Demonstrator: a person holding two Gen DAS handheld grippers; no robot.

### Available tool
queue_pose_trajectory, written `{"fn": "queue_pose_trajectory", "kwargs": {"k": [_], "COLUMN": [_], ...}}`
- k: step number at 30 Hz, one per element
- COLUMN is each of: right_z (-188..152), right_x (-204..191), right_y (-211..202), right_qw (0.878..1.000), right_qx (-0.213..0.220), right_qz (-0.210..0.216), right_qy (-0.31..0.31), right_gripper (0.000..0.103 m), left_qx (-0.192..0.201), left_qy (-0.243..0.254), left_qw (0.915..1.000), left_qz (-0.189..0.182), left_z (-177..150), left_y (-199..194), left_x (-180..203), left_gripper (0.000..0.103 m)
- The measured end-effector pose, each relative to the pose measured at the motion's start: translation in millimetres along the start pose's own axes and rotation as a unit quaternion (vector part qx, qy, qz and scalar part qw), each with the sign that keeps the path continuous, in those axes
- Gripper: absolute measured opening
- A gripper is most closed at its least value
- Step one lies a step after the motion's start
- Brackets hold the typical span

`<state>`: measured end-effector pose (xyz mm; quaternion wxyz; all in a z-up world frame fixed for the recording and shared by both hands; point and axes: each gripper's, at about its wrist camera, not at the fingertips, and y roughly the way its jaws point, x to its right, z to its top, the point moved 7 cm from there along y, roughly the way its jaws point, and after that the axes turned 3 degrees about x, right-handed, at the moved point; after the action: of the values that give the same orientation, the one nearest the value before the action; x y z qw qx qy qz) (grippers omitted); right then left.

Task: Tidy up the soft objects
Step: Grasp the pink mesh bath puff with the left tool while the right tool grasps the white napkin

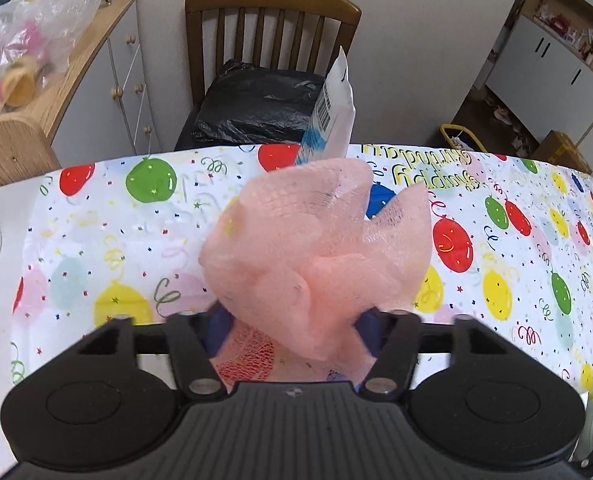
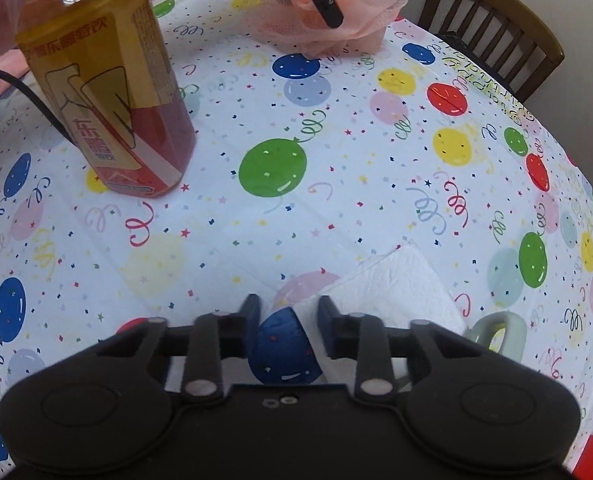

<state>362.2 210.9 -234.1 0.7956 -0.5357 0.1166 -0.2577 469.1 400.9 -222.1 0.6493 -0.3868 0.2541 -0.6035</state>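
A pink mesh bath puff [image 1: 316,248] fills the gap of my left gripper [image 1: 294,320]. Both blue pads press into its lower folds, and its bulk bulges forward over the balloon-print tablecloth [image 1: 96,240]. The right wrist view shows the same puff [image 2: 360,20] at the far edge of the table, with one of the left gripper's fingers [image 2: 330,4] across it. My right gripper [image 2: 288,314] points down at the table with its jaws narrow. A corner of a folded white paper napkin [image 2: 396,284] lies between them by the right finger. The pads are not pressing on it.
A tall yellow-and-red drink bottle [image 2: 108,92] stands at the left with a black cable [image 2: 36,100] behind it. A grey-green mug handle [image 2: 500,336] sits right of the napkin. Behind the table are a wooden chair [image 1: 272,4] holding a black bag [image 1: 252,104], and a white packet [image 1: 334,108].
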Motion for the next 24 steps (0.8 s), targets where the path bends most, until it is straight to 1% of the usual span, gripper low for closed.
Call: {"fn": "queue_pose_trajectory", "kwargs": {"k": [1,2,3,4,6,9,14,18,22,24], "right_z": [-0.9,-1.8,-2.6,-3.2,-4.2,-3.0,-1.2,0.3,1.9,2.4], "right_x": [0.0,0.8,2.0,3.6,6.5,8.8,9.4,12.0,16.0,18.3], "right_y": [-0.7,-1.4,-2.3,-3.5,-7.1,-15.5,-36.4,-61.8,-91.8,-105.1], "right_qw": [1.000,1.000,1.000,1.000,1.000,0.999,0.996,0.993,0.988,0.985], "right_qx": [0.001,0.003,0.006,0.010,0.019,0.039,0.070,0.097,0.123,0.135], "right_qz": [-0.001,-0.002,-0.004,-0.007,-0.008,-0.006,-0.002,0.003,0.020,0.027], "right_qy": [0.000,0.002,0.005,0.009,0.019,0.033,0.051,0.065,0.089,0.100], "right_gripper": [0.023,0.020,0.016,0.014,0.009,0.004,0.002,0.001,0.001,0.001], "left_qx": [0.000,0.002,0.004,0.006,0.012,0.024,0.043,0.064,0.084,0.091], "left_qy": [-0.001,-0.002,-0.003,-0.008,-0.022,-0.033,-0.049,-0.062,-0.067,-0.075], "left_qw": [1.0000,1.0000,1.0000,0.9999,0.9996,0.9990,0.9972,0.9948,0.9921,0.9911], "left_qz": [0.000,0.003,0.006,0.007,0.012,0.020,0.035,0.049,0.065,0.063], "left_z": [-0.7,-0.7,-0.9,-1.0,-1.3,-2.0,-5.2,-5.8,-4.4,-2.5], "left_y": [0.0,-0.3,-1.0,-2.0,-4.6,-10.9,-29.4,-50.7,-75.9,-90.0], "left_x": [0.3,0.5,-0.2,-1.6,-5.6,-11.0,-20.4,-30.0,-37.1,-40.9], "left_gripper": [0.047,0.039,0.033,0.032,0.024,0.019,0.016,0.016,0.016,0.016]}}
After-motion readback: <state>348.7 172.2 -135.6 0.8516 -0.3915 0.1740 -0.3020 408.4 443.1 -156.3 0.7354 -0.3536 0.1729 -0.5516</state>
